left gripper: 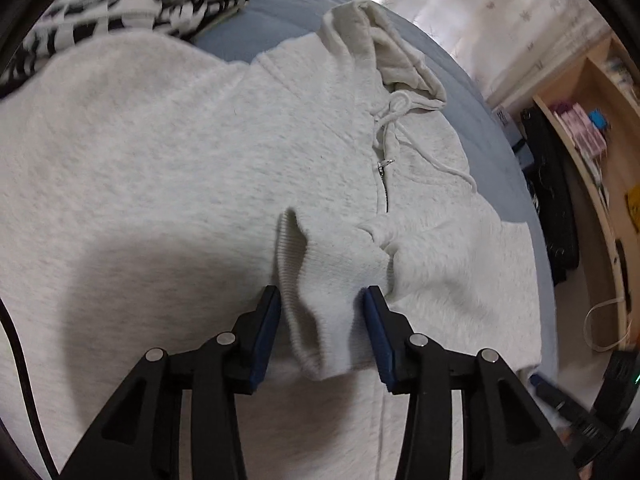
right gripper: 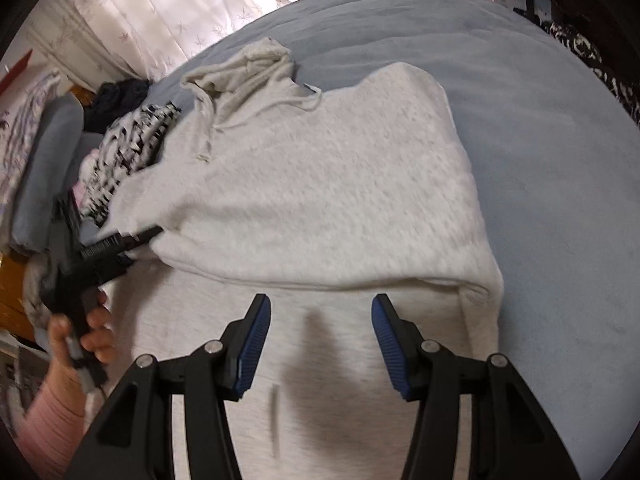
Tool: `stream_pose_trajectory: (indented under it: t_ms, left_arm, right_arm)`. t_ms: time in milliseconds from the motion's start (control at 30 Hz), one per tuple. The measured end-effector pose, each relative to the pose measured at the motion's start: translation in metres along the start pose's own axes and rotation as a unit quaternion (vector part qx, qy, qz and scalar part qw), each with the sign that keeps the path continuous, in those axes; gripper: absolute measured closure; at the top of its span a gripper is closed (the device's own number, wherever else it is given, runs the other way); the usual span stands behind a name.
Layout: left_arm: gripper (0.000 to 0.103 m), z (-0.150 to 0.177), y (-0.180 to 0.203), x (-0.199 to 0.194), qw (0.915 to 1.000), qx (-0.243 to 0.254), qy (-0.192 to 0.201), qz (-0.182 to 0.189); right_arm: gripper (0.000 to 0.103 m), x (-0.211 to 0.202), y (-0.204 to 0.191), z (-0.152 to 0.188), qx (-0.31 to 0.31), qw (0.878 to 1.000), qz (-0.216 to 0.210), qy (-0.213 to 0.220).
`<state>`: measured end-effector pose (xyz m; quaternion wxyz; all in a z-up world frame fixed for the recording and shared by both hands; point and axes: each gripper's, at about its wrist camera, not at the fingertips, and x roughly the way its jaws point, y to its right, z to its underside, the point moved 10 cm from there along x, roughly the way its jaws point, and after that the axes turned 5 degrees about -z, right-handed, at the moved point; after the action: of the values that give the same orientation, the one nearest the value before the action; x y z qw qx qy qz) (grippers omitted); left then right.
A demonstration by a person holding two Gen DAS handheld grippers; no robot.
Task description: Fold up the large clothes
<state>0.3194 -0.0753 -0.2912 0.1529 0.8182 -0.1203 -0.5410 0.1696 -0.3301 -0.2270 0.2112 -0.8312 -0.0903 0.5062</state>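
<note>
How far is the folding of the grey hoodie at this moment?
Done: both sleeves lie folded across the grey hoodie, which is spread on the blue bed cover.

In hand: the left gripper has its jaws open around the ribbed sleeve cuff, not pressing it. The right gripper hangs open above the body, holding nothing.

Left: the hood still lies unfolded, and the body is not yet folded.

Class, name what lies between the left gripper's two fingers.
The hoodie's ribbed sleeve cuff lies between the left gripper's open fingers, seen in the left wrist view.
</note>
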Motion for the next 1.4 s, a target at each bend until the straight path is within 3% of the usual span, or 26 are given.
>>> stream_pose_trajectory:
  t_ms: [200,267,333,367,467,600,800,933,1100,1267,1400]
  left_arm:
    - [0.062,-0.013,-0.005,-0.051,0.998,0.037,0.05,-0.011]
    - [0.062,-0.021,0.008,-0.064,0.9966,0.047,0.067,0.01]
    - [0.062,-0.028,0.029,-0.068,0.9952,0.06,0.069,0.037]
    - [0.062,-0.03,0.04,-0.065,0.9944,0.068,0.064,0.049]
    - [0.062,-0.036,0.061,-0.038,0.9943,0.086,0.035,0.053]
    - [0.062,-0.033,0.073,0.004,0.9916,0.111,-0.038,0.056]
    - [0.062,-0.016,0.069,0.037,0.9816,0.16,-0.094,0.043]
    - [0.067,-0.013,0.068,0.052,0.9792,0.186,-0.079,0.014]
    - [0.068,-0.022,0.076,0.069,0.9794,0.196,-0.044,-0.024]
    - [0.068,-0.035,0.079,0.078,0.9793,0.201,-0.014,-0.024]
    - [0.068,-0.04,0.078,0.079,0.9805,0.196,0.009,-0.01]
  right_arm:
    - [0.051,0.002,-0.03,-0.017,-0.007,0.999,-0.026,0.025]
    - [0.063,0.013,-0.044,-0.023,-0.014,0.999,-0.033,0.03]
    - [0.084,0.031,-0.065,-0.026,-0.022,0.998,-0.054,0.02]
    - [0.087,0.037,-0.072,-0.026,-0.024,0.998,-0.062,0.019]
    - [0.087,0.061,-0.106,-0.031,-0.028,0.995,-0.085,0.035]
    - [0.087,0.094,-0.133,-0.027,-0.017,0.994,-0.104,0.037]
    - [0.088,0.143,-0.136,0.0,-0.007,0.996,-0.09,0.002]
    - [0.09,0.141,-0.132,0.007,0.005,0.995,-0.101,0.012]
    - [0.09,0.138,-0.138,0.012,-0.042,0.996,-0.064,0.038]
    - [0.09,0.134,-0.14,0.02,-0.07,0.995,-0.036,0.06]
    - [0.09,0.133,-0.138,0.022,-0.062,0.995,-0.044,0.062]
